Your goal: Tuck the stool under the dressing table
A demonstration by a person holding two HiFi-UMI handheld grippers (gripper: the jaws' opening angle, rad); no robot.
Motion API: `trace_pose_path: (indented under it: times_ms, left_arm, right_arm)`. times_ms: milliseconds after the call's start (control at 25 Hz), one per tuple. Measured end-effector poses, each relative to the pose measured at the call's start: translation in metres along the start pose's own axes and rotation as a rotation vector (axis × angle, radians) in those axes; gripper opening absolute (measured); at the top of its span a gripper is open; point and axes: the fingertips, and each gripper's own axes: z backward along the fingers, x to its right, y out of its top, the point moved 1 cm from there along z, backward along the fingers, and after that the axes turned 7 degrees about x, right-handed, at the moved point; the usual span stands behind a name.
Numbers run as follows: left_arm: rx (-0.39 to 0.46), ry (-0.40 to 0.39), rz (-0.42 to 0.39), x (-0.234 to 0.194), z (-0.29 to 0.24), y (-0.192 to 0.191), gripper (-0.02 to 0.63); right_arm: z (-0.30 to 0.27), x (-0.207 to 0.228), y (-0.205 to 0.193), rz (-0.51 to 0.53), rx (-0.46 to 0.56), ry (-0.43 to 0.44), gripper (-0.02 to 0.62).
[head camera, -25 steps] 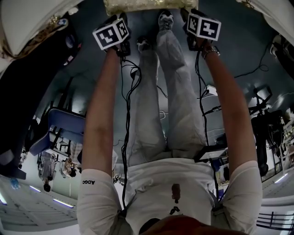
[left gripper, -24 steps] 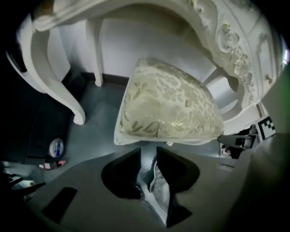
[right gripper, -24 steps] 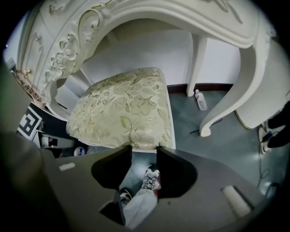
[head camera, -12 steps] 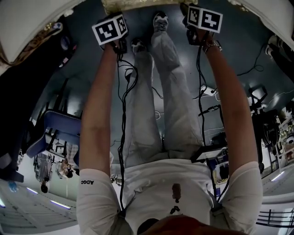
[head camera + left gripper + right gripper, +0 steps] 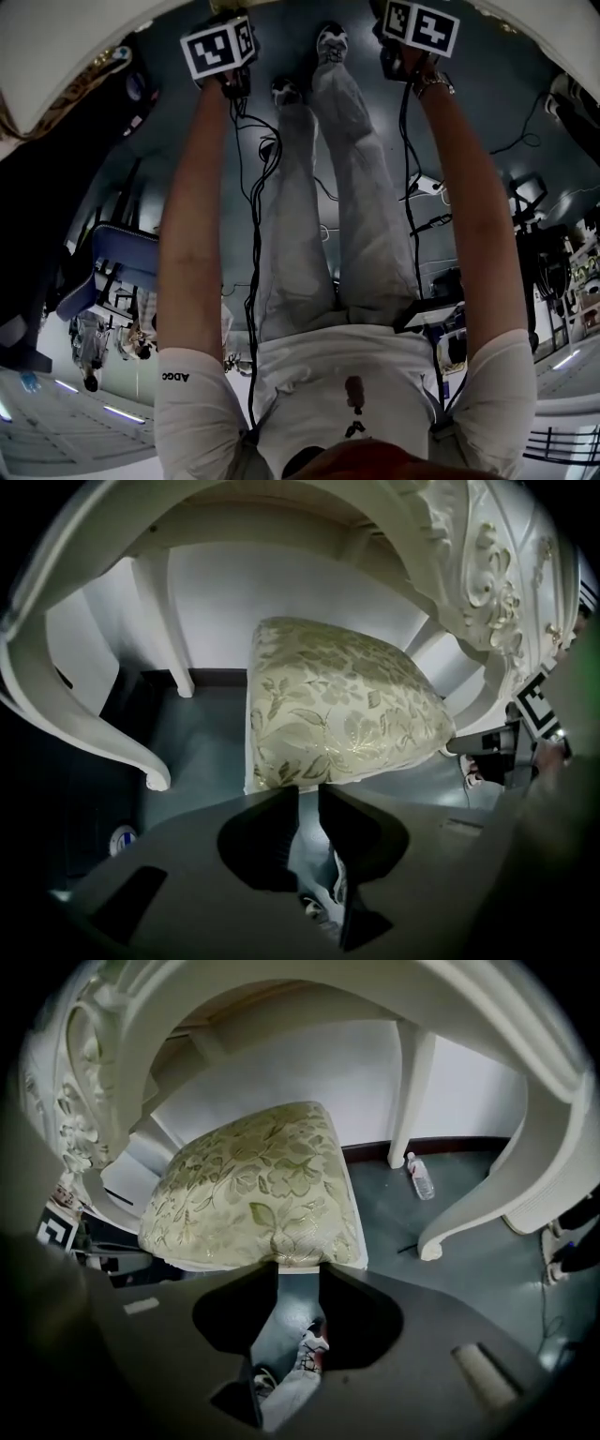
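Our left gripper (image 5: pixel 307 789) has its jaws a narrow gap apart. They have just been closing and then eased slightly wider. Their tips sit against the near edge of the stool (image 5: pixel 337 705), and we see no fabric pinched between them. Only floor (image 5: pixel 202 742) and a shoe show through the gap.

Our right gripper (image 5: pixel 298 1267) is much the same. Its jaws have just been closing and now stand a little wider than the left pair. Their tips are at the cushion's near edge, and a trouser leg and a shoe (image 5: pixel 309 1344) show through the slot. Neither gripper has a clear hold on anything.

The stool stands on the floor beneath the arched front of the dressing table (image 5: pixel 487 592), between its curved white legs. The pale wall (image 5: pixel 281 583) lies behind it. The floral cushion is mostly under the arch, with its near edge towards us at the jaw tips. A plastic bottle (image 5: pixel 420 1176) lies on the floor past the stool, near a straight leg at the wall.

A second ago, the head view showed a strip of the cushion along the top edge between the two marker cubes. That strip has now slipped out of the frame. Both cubes have shifted towards the top edge, and our arms reach further out. The white table edge now fills more of the upper left corner. Cables (image 5: pixel 253 187) hang down from the grippers along our legs.
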Motion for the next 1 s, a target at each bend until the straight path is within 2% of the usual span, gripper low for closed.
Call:
trace_pose_path:
  times_ms: [120, 240, 320, 520, 640, 840, 1000]
  left_arm:
    - [-0.001, -0.018, 0.013, -0.003, -0.003, 0.003, 0.075]
    - [-0.021, -0.054, -0.038, 0.002, -0.004, 0.003, 0.060]
    - [-0.016, -0.055, -0.043, 0.003, -0.006, 0.007, 0.037]
    - [0.049, -0.018, 0.062, -0.006, 0.002, 0.011, 0.034]
    - [0.022, -0.060, 0.064, 0.006, 0.013, -0.015, 0.008]
    - [-0.061, -0.191, -0.024, 0.022, 0.041, -0.075, 0.008]
    - [-0.106, -0.256, 0.027, 0.034, 0.067, -0.115, 0.008]
  right_arm:
    - [-0.004, 0.000, 0.002, 0.033, -0.022, 0.013, 0.144]
    - [-0.005, 0.000, 0.011, 0.022, 0.015, 0.022, 0.144]
    - [-0.005, -0.002, 0.017, -0.006, 0.046, 0.025, 0.141]
    - [0.006, -0.023, 0.011, -0.029, 0.053, 0.079, 0.081]
    - [0.022, -0.020, -0.011, -0.024, 0.044, 0.051, 0.006]
    - [0.046, -0.029, -0.067, -0.003, -0.005, 0.086, 0.006]
    - [0.070, -0.030, -0.111, 0.055, -0.070, 0.083, 0.006]
